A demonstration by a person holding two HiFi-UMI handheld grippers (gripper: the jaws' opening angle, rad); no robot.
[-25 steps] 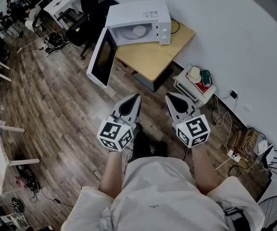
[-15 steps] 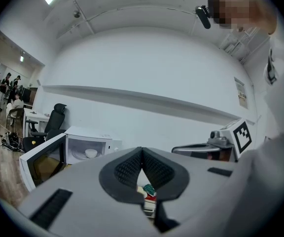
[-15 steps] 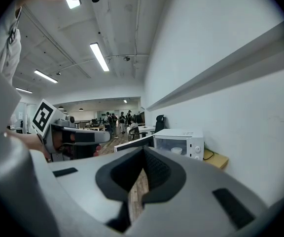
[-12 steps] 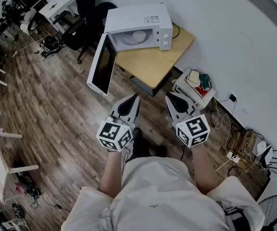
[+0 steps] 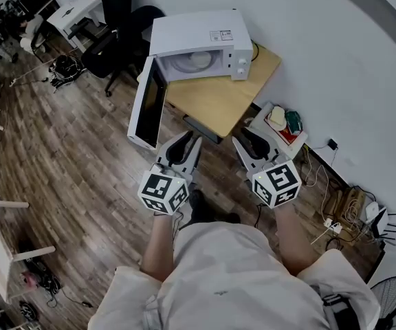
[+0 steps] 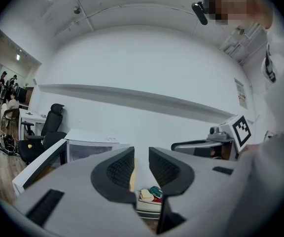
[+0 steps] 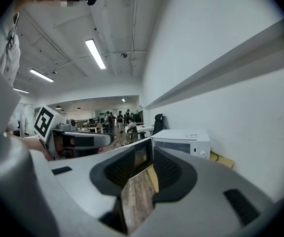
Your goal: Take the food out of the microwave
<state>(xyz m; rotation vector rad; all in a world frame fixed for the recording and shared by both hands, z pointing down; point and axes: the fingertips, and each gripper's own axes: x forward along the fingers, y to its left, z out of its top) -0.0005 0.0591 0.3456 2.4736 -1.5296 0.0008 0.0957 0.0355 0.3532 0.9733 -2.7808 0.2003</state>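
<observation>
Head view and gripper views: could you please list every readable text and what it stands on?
None can be read.
Sticker on the microwave: print too small.
Sheet on the wall: blurred.
Left marker cube and right marker cube: patterns only, no letters.

Bright, even light from ceiling tubes [image 7: 96,53]; strong fisheye warp, dark corners.

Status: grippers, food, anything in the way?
Left gripper and right gripper opening, empty. Food inside microwave. Open door juts out on left.
</observation>
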